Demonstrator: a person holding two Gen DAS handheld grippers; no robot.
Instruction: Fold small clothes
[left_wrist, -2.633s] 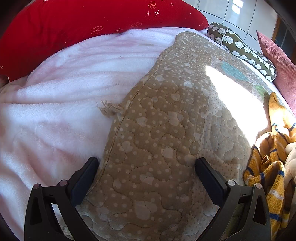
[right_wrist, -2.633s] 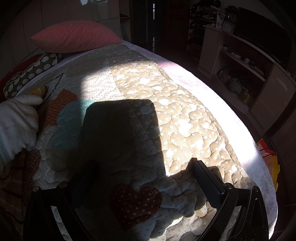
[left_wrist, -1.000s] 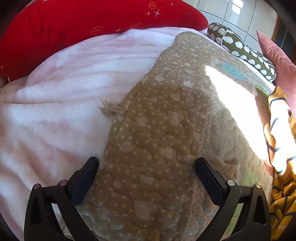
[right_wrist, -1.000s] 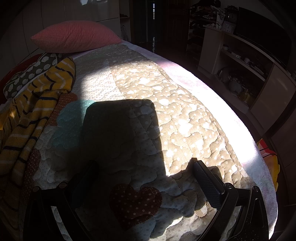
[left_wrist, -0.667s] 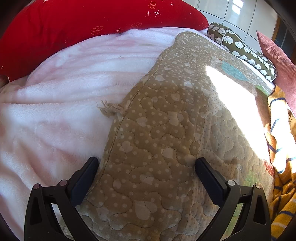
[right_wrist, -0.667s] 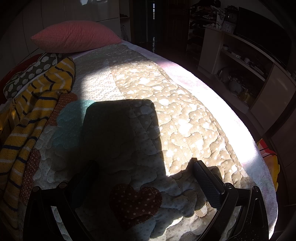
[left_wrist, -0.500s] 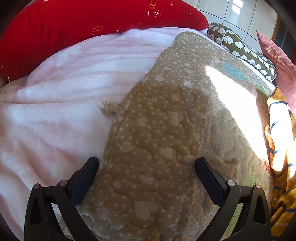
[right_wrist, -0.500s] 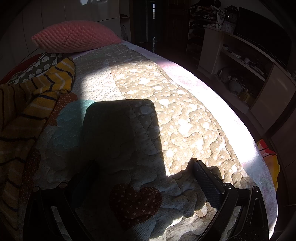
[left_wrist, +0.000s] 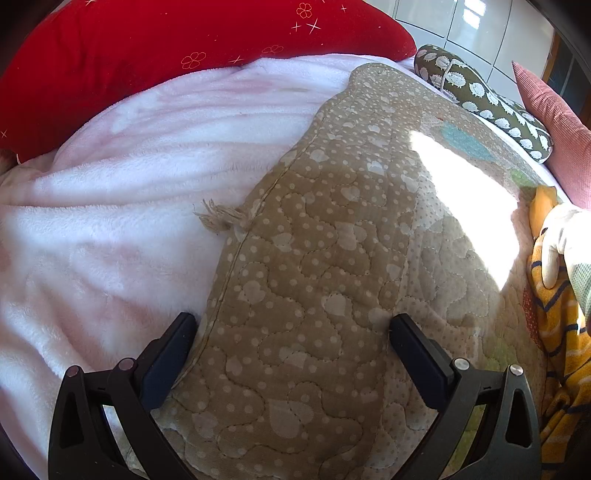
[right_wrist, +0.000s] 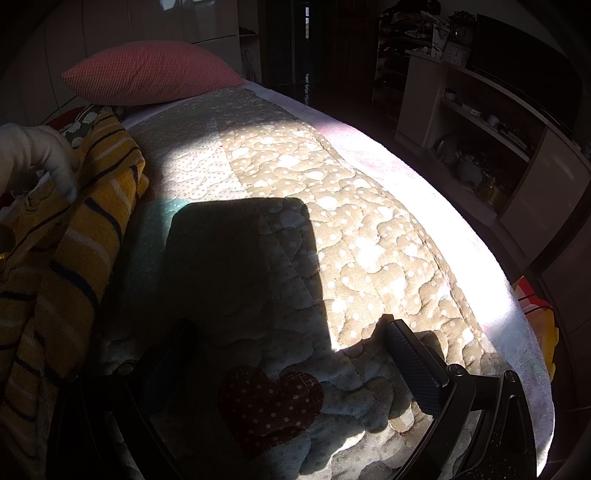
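Note:
A small yellow knit garment (left_wrist: 557, 332) with dark and white stripes lies at the right edge of the left wrist view, on a quilted beige bedspread (left_wrist: 314, 277). It also shows at the left of the right wrist view (right_wrist: 62, 258). A white-gloved hand (right_wrist: 37, 162) touches its upper part; the hand also shows in the left wrist view (left_wrist: 565, 236). My left gripper (left_wrist: 291, 354) is open and empty, low over the quilt. My right gripper (right_wrist: 288, 362) is open and empty over the shaded quilt, its left finger lost in shadow.
A pink fleece blanket (left_wrist: 129, 203) lies left of the quilt, a red cushion (left_wrist: 166, 48) behind it. A green patterned bolster (left_wrist: 487, 99) and a pink pillow (right_wrist: 147, 77) lie at the head. Shelving (right_wrist: 480, 122) stands right of the bed.
The yellow garment has been lifted and bunched by a gloved hand that has come into both views. Neither gripper has moved.

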